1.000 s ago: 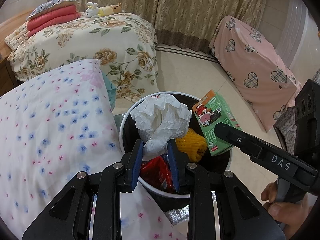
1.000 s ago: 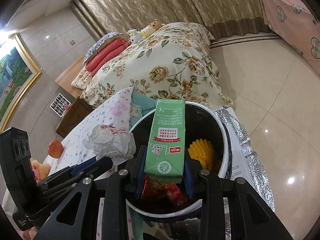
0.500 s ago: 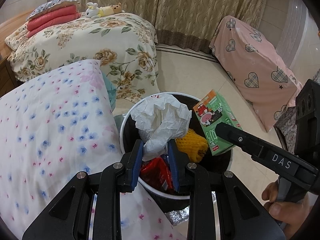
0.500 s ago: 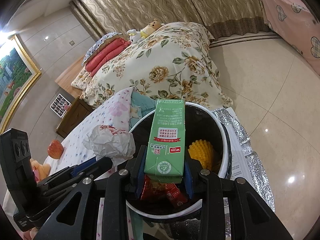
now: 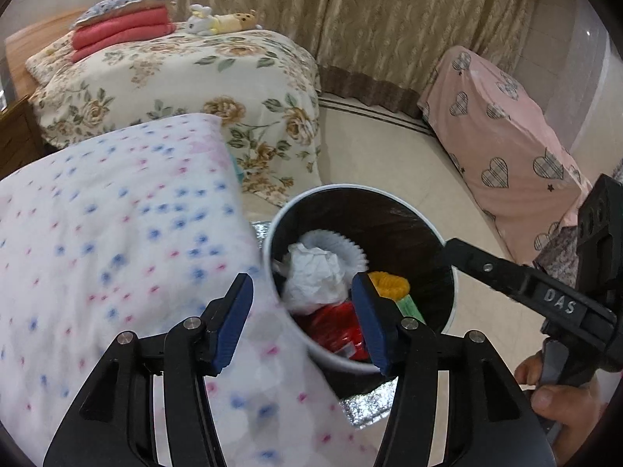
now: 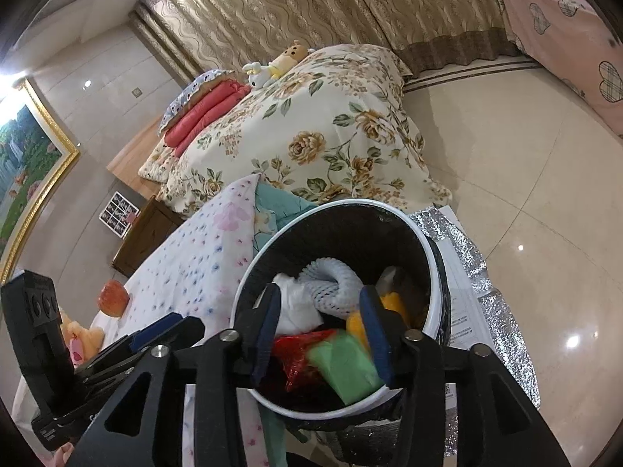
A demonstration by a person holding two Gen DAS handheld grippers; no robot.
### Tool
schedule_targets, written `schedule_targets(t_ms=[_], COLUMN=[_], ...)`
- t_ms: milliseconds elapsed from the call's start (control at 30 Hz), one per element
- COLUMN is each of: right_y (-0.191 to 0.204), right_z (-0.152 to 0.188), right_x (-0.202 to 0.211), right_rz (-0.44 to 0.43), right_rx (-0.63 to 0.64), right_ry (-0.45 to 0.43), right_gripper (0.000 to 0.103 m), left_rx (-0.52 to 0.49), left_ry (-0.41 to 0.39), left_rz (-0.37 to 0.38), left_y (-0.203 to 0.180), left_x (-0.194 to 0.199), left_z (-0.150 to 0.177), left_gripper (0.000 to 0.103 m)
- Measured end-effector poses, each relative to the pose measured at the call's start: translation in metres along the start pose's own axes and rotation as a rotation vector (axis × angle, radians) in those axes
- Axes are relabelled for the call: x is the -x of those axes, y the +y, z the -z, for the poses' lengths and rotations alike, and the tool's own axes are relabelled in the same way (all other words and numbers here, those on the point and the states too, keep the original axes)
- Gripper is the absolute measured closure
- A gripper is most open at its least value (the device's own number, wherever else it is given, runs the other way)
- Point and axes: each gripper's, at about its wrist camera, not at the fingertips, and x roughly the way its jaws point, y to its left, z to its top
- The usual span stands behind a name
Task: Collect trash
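Note:
A white-rimmed bin with a black liner (image 5: 389,198) (image 6: 436,257) stands beside the bed. Inside lie a crumpled white paper (image 5: 315,276) (image 6: 296,311), a white foam net (image 6: 335,280), a yellow net (image 5: 389,284), a red wrapper (image 5: 335,327) (image 6: 300,350) and a green carton (image 6: 346,366) (image 5: 407,305). My left gripper (image 5: 303,319) hovers over the bin's near rim, jaws opening, nothing pressed between them. My right gripper (image 6: 323,334) hangs above the bin, jaws opening, the carton loose below them. The right gripper also shows at the right of the left wrist view.
A white quilt with blue and pink dots (image 5: 117,241) lies left of the bin, a floral bed (image 5: 187,78) behind it. A pink heart-print cover (image 5: 506,124) drapes furniture at right. Silver foil (image 6: 486,280) lies on the tiled floor. An apple (image 6: 113,297) rests on the quilt.
Both grippers opened. The crumpled paper dropped from the left one and the green carton from the right one, both into the bin. The left gripper shifted left.

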Motion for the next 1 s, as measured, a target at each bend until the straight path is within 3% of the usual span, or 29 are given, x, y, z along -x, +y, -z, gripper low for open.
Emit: schedule_targets(t_ms=[133,333,567,700,1000], right_y=[0.008,0.028,0.059,0.075,0.104], right_z=[0.008,0.024,0.045,0.063,0.095], right_x=[0.009,0.021,0.037,0.042,0.039], right_rz=[-0.015,-0.029,-0.031,-0.037,-0.034], right_rx=[-0.004,0.018,0.090,0.130,0.242], right_ry=[-0.017,-0.041,-0.083,-0.115,-0.154], right_gripper=[0.038,0.026,0.023,0.015,0.015], left_rx=[0.038,0.066,0.105,0.138,0.149], left_ry=[-0.017,-0.064,-0.130,-0.168,-0.269], left_rz=[-0.002,-0.011,-0.028,-0.056,-0.147], left_y=[0.014,0.027,0.044,0.059,0.084], left_x=[0.017,0.045,0.082,0.103,0.139], left_z=[0.014,0.032,0.055,0.076,0.111], left_gripper=[0.049,0.046,0.042,0.040,0.031])
